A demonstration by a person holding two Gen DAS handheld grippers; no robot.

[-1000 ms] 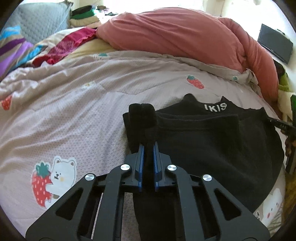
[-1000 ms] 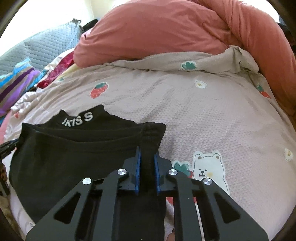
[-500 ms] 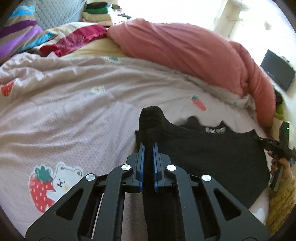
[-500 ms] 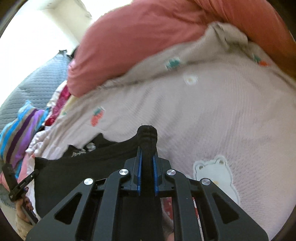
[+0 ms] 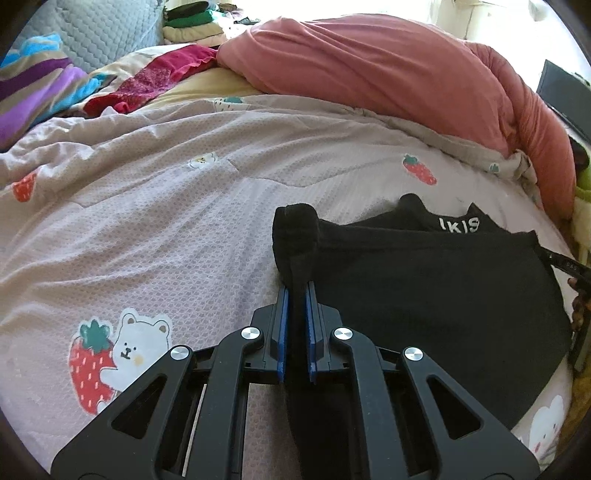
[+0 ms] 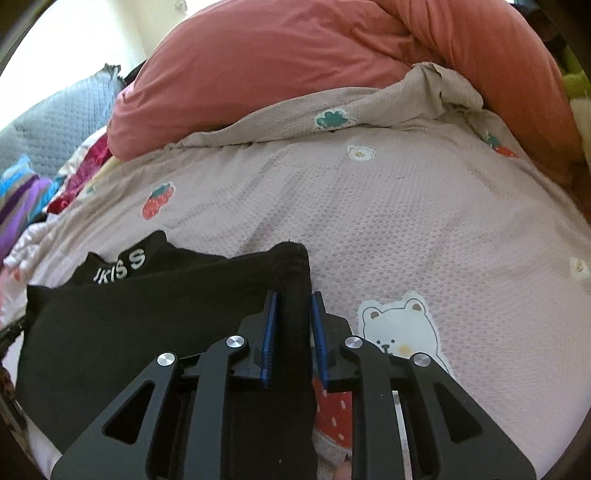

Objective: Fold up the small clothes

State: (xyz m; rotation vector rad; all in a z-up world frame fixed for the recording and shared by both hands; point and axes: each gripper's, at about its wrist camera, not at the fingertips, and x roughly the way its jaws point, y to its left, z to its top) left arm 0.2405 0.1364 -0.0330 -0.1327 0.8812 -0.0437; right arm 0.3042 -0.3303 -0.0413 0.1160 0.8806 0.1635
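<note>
A black garment with white lettering on its waistband lies folded over on the bedsheet. My left gripper is shut on the garment's left corner, which bunches up just past its blue pads. In the right wrist view the same garment spreads out to the left. My right gripper has its jaws opening. The ribbed right corner still stands between the pads, with a thin gap on each side.
The pale sheet printed with bears and strawberries covers the bed. A bulky pink duvet lies along the far side. Striped and red fabrics and a stack of folded clothes sit far left. A dark screen is at the right.
Both grippers tipped up half a second ago and have come back down toward the sheet with the garment's corners. The right jaws, tight on the cloth before, have spread apart.
</note>
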